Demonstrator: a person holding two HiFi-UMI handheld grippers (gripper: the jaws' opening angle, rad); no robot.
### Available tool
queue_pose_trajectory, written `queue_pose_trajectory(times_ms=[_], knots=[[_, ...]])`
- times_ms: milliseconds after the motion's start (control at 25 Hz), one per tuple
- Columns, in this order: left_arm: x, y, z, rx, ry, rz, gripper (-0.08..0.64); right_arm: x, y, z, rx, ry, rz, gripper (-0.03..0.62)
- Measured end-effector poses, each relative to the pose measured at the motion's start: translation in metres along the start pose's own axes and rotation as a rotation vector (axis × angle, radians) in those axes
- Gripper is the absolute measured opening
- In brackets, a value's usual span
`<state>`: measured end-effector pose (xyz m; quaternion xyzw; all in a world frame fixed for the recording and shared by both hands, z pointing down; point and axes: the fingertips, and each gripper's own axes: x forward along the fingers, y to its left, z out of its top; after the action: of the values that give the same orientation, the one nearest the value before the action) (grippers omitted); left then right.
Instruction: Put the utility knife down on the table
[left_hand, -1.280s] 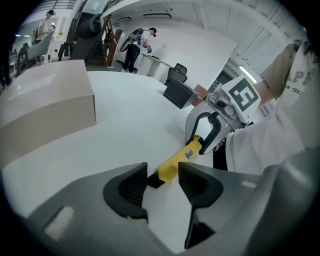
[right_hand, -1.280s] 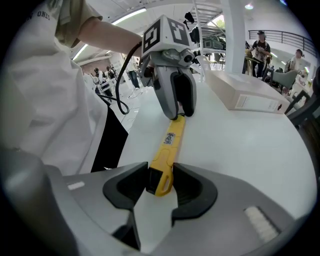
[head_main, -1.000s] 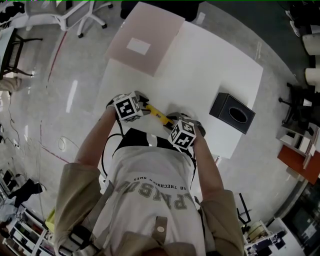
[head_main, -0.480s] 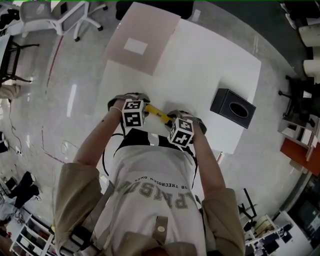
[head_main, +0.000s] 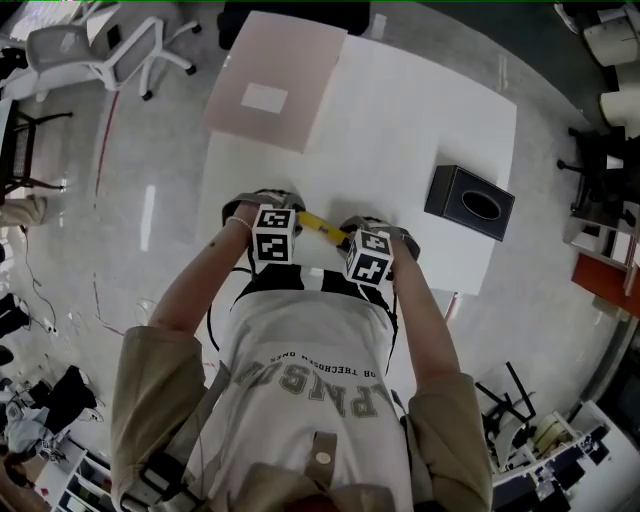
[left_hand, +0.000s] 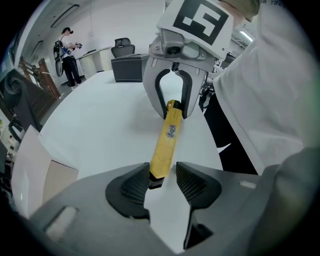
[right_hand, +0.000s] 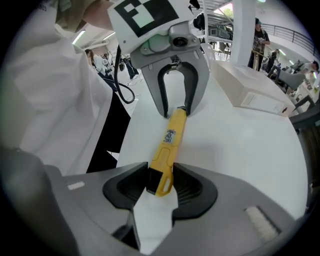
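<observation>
The right claw (right_hand: 161, 181) is clamped on one end of the yellow knife (right_hand: 170, 142), with both ribbed pads pressed against the handle. The left claw (left_hand: 163, 175) has the knife's other, dark-tipped end between its jaws. Those jaws have just been closing, but they stand apart: the left pad (left_hand: 136, 184) touches the tip, while a gap shows on the other side. The knife spans straight from one claw to the other, its printed label facing up, above the near edge of the white desk (head_main: 400, 130). Both claws tilt steeply down over it. I cannot tell whether the knife rests on the desk or hangs just above it. The person's hands sit close together at that near edge, with the marker cubes uppermost. Farther out, a black box (head_main: 470, 203) with an oval opening in its top stands near the right edge of the desk, well apart from the claws. A pale pink sheet (head_main: 275, 85) lies over the far left corner. On the floor beyond that corner stands an office chair (head_main: 100, 45).
</observation>
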<state>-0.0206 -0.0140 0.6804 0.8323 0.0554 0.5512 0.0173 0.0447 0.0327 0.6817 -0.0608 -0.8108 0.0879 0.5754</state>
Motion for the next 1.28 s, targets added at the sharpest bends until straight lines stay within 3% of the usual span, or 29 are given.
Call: queue_pose_trajectory(times_ms=[480, 840, 1280], knots=[[-0.0001, 0.003, -0.0029, 0.075, 0.053, -0.054, 0.133, 0.0004, -0.0013, 0.0021, 0.033, -0.012, -0.033, 0.161], [0.0001, 0.0037, -0.005, 0.098, 0.046, -0.074, 0.132, 0.0018, -0.0054, 0.0065, 0.153, -0.062, -0.12, 0.164], [0.0035, 0.001, 0.0, 0.115, 0.039, -0.076, 0.132, 0.001, -0.0056, 0.0013, 0.233, -0.099, -0.206, 0.166]])
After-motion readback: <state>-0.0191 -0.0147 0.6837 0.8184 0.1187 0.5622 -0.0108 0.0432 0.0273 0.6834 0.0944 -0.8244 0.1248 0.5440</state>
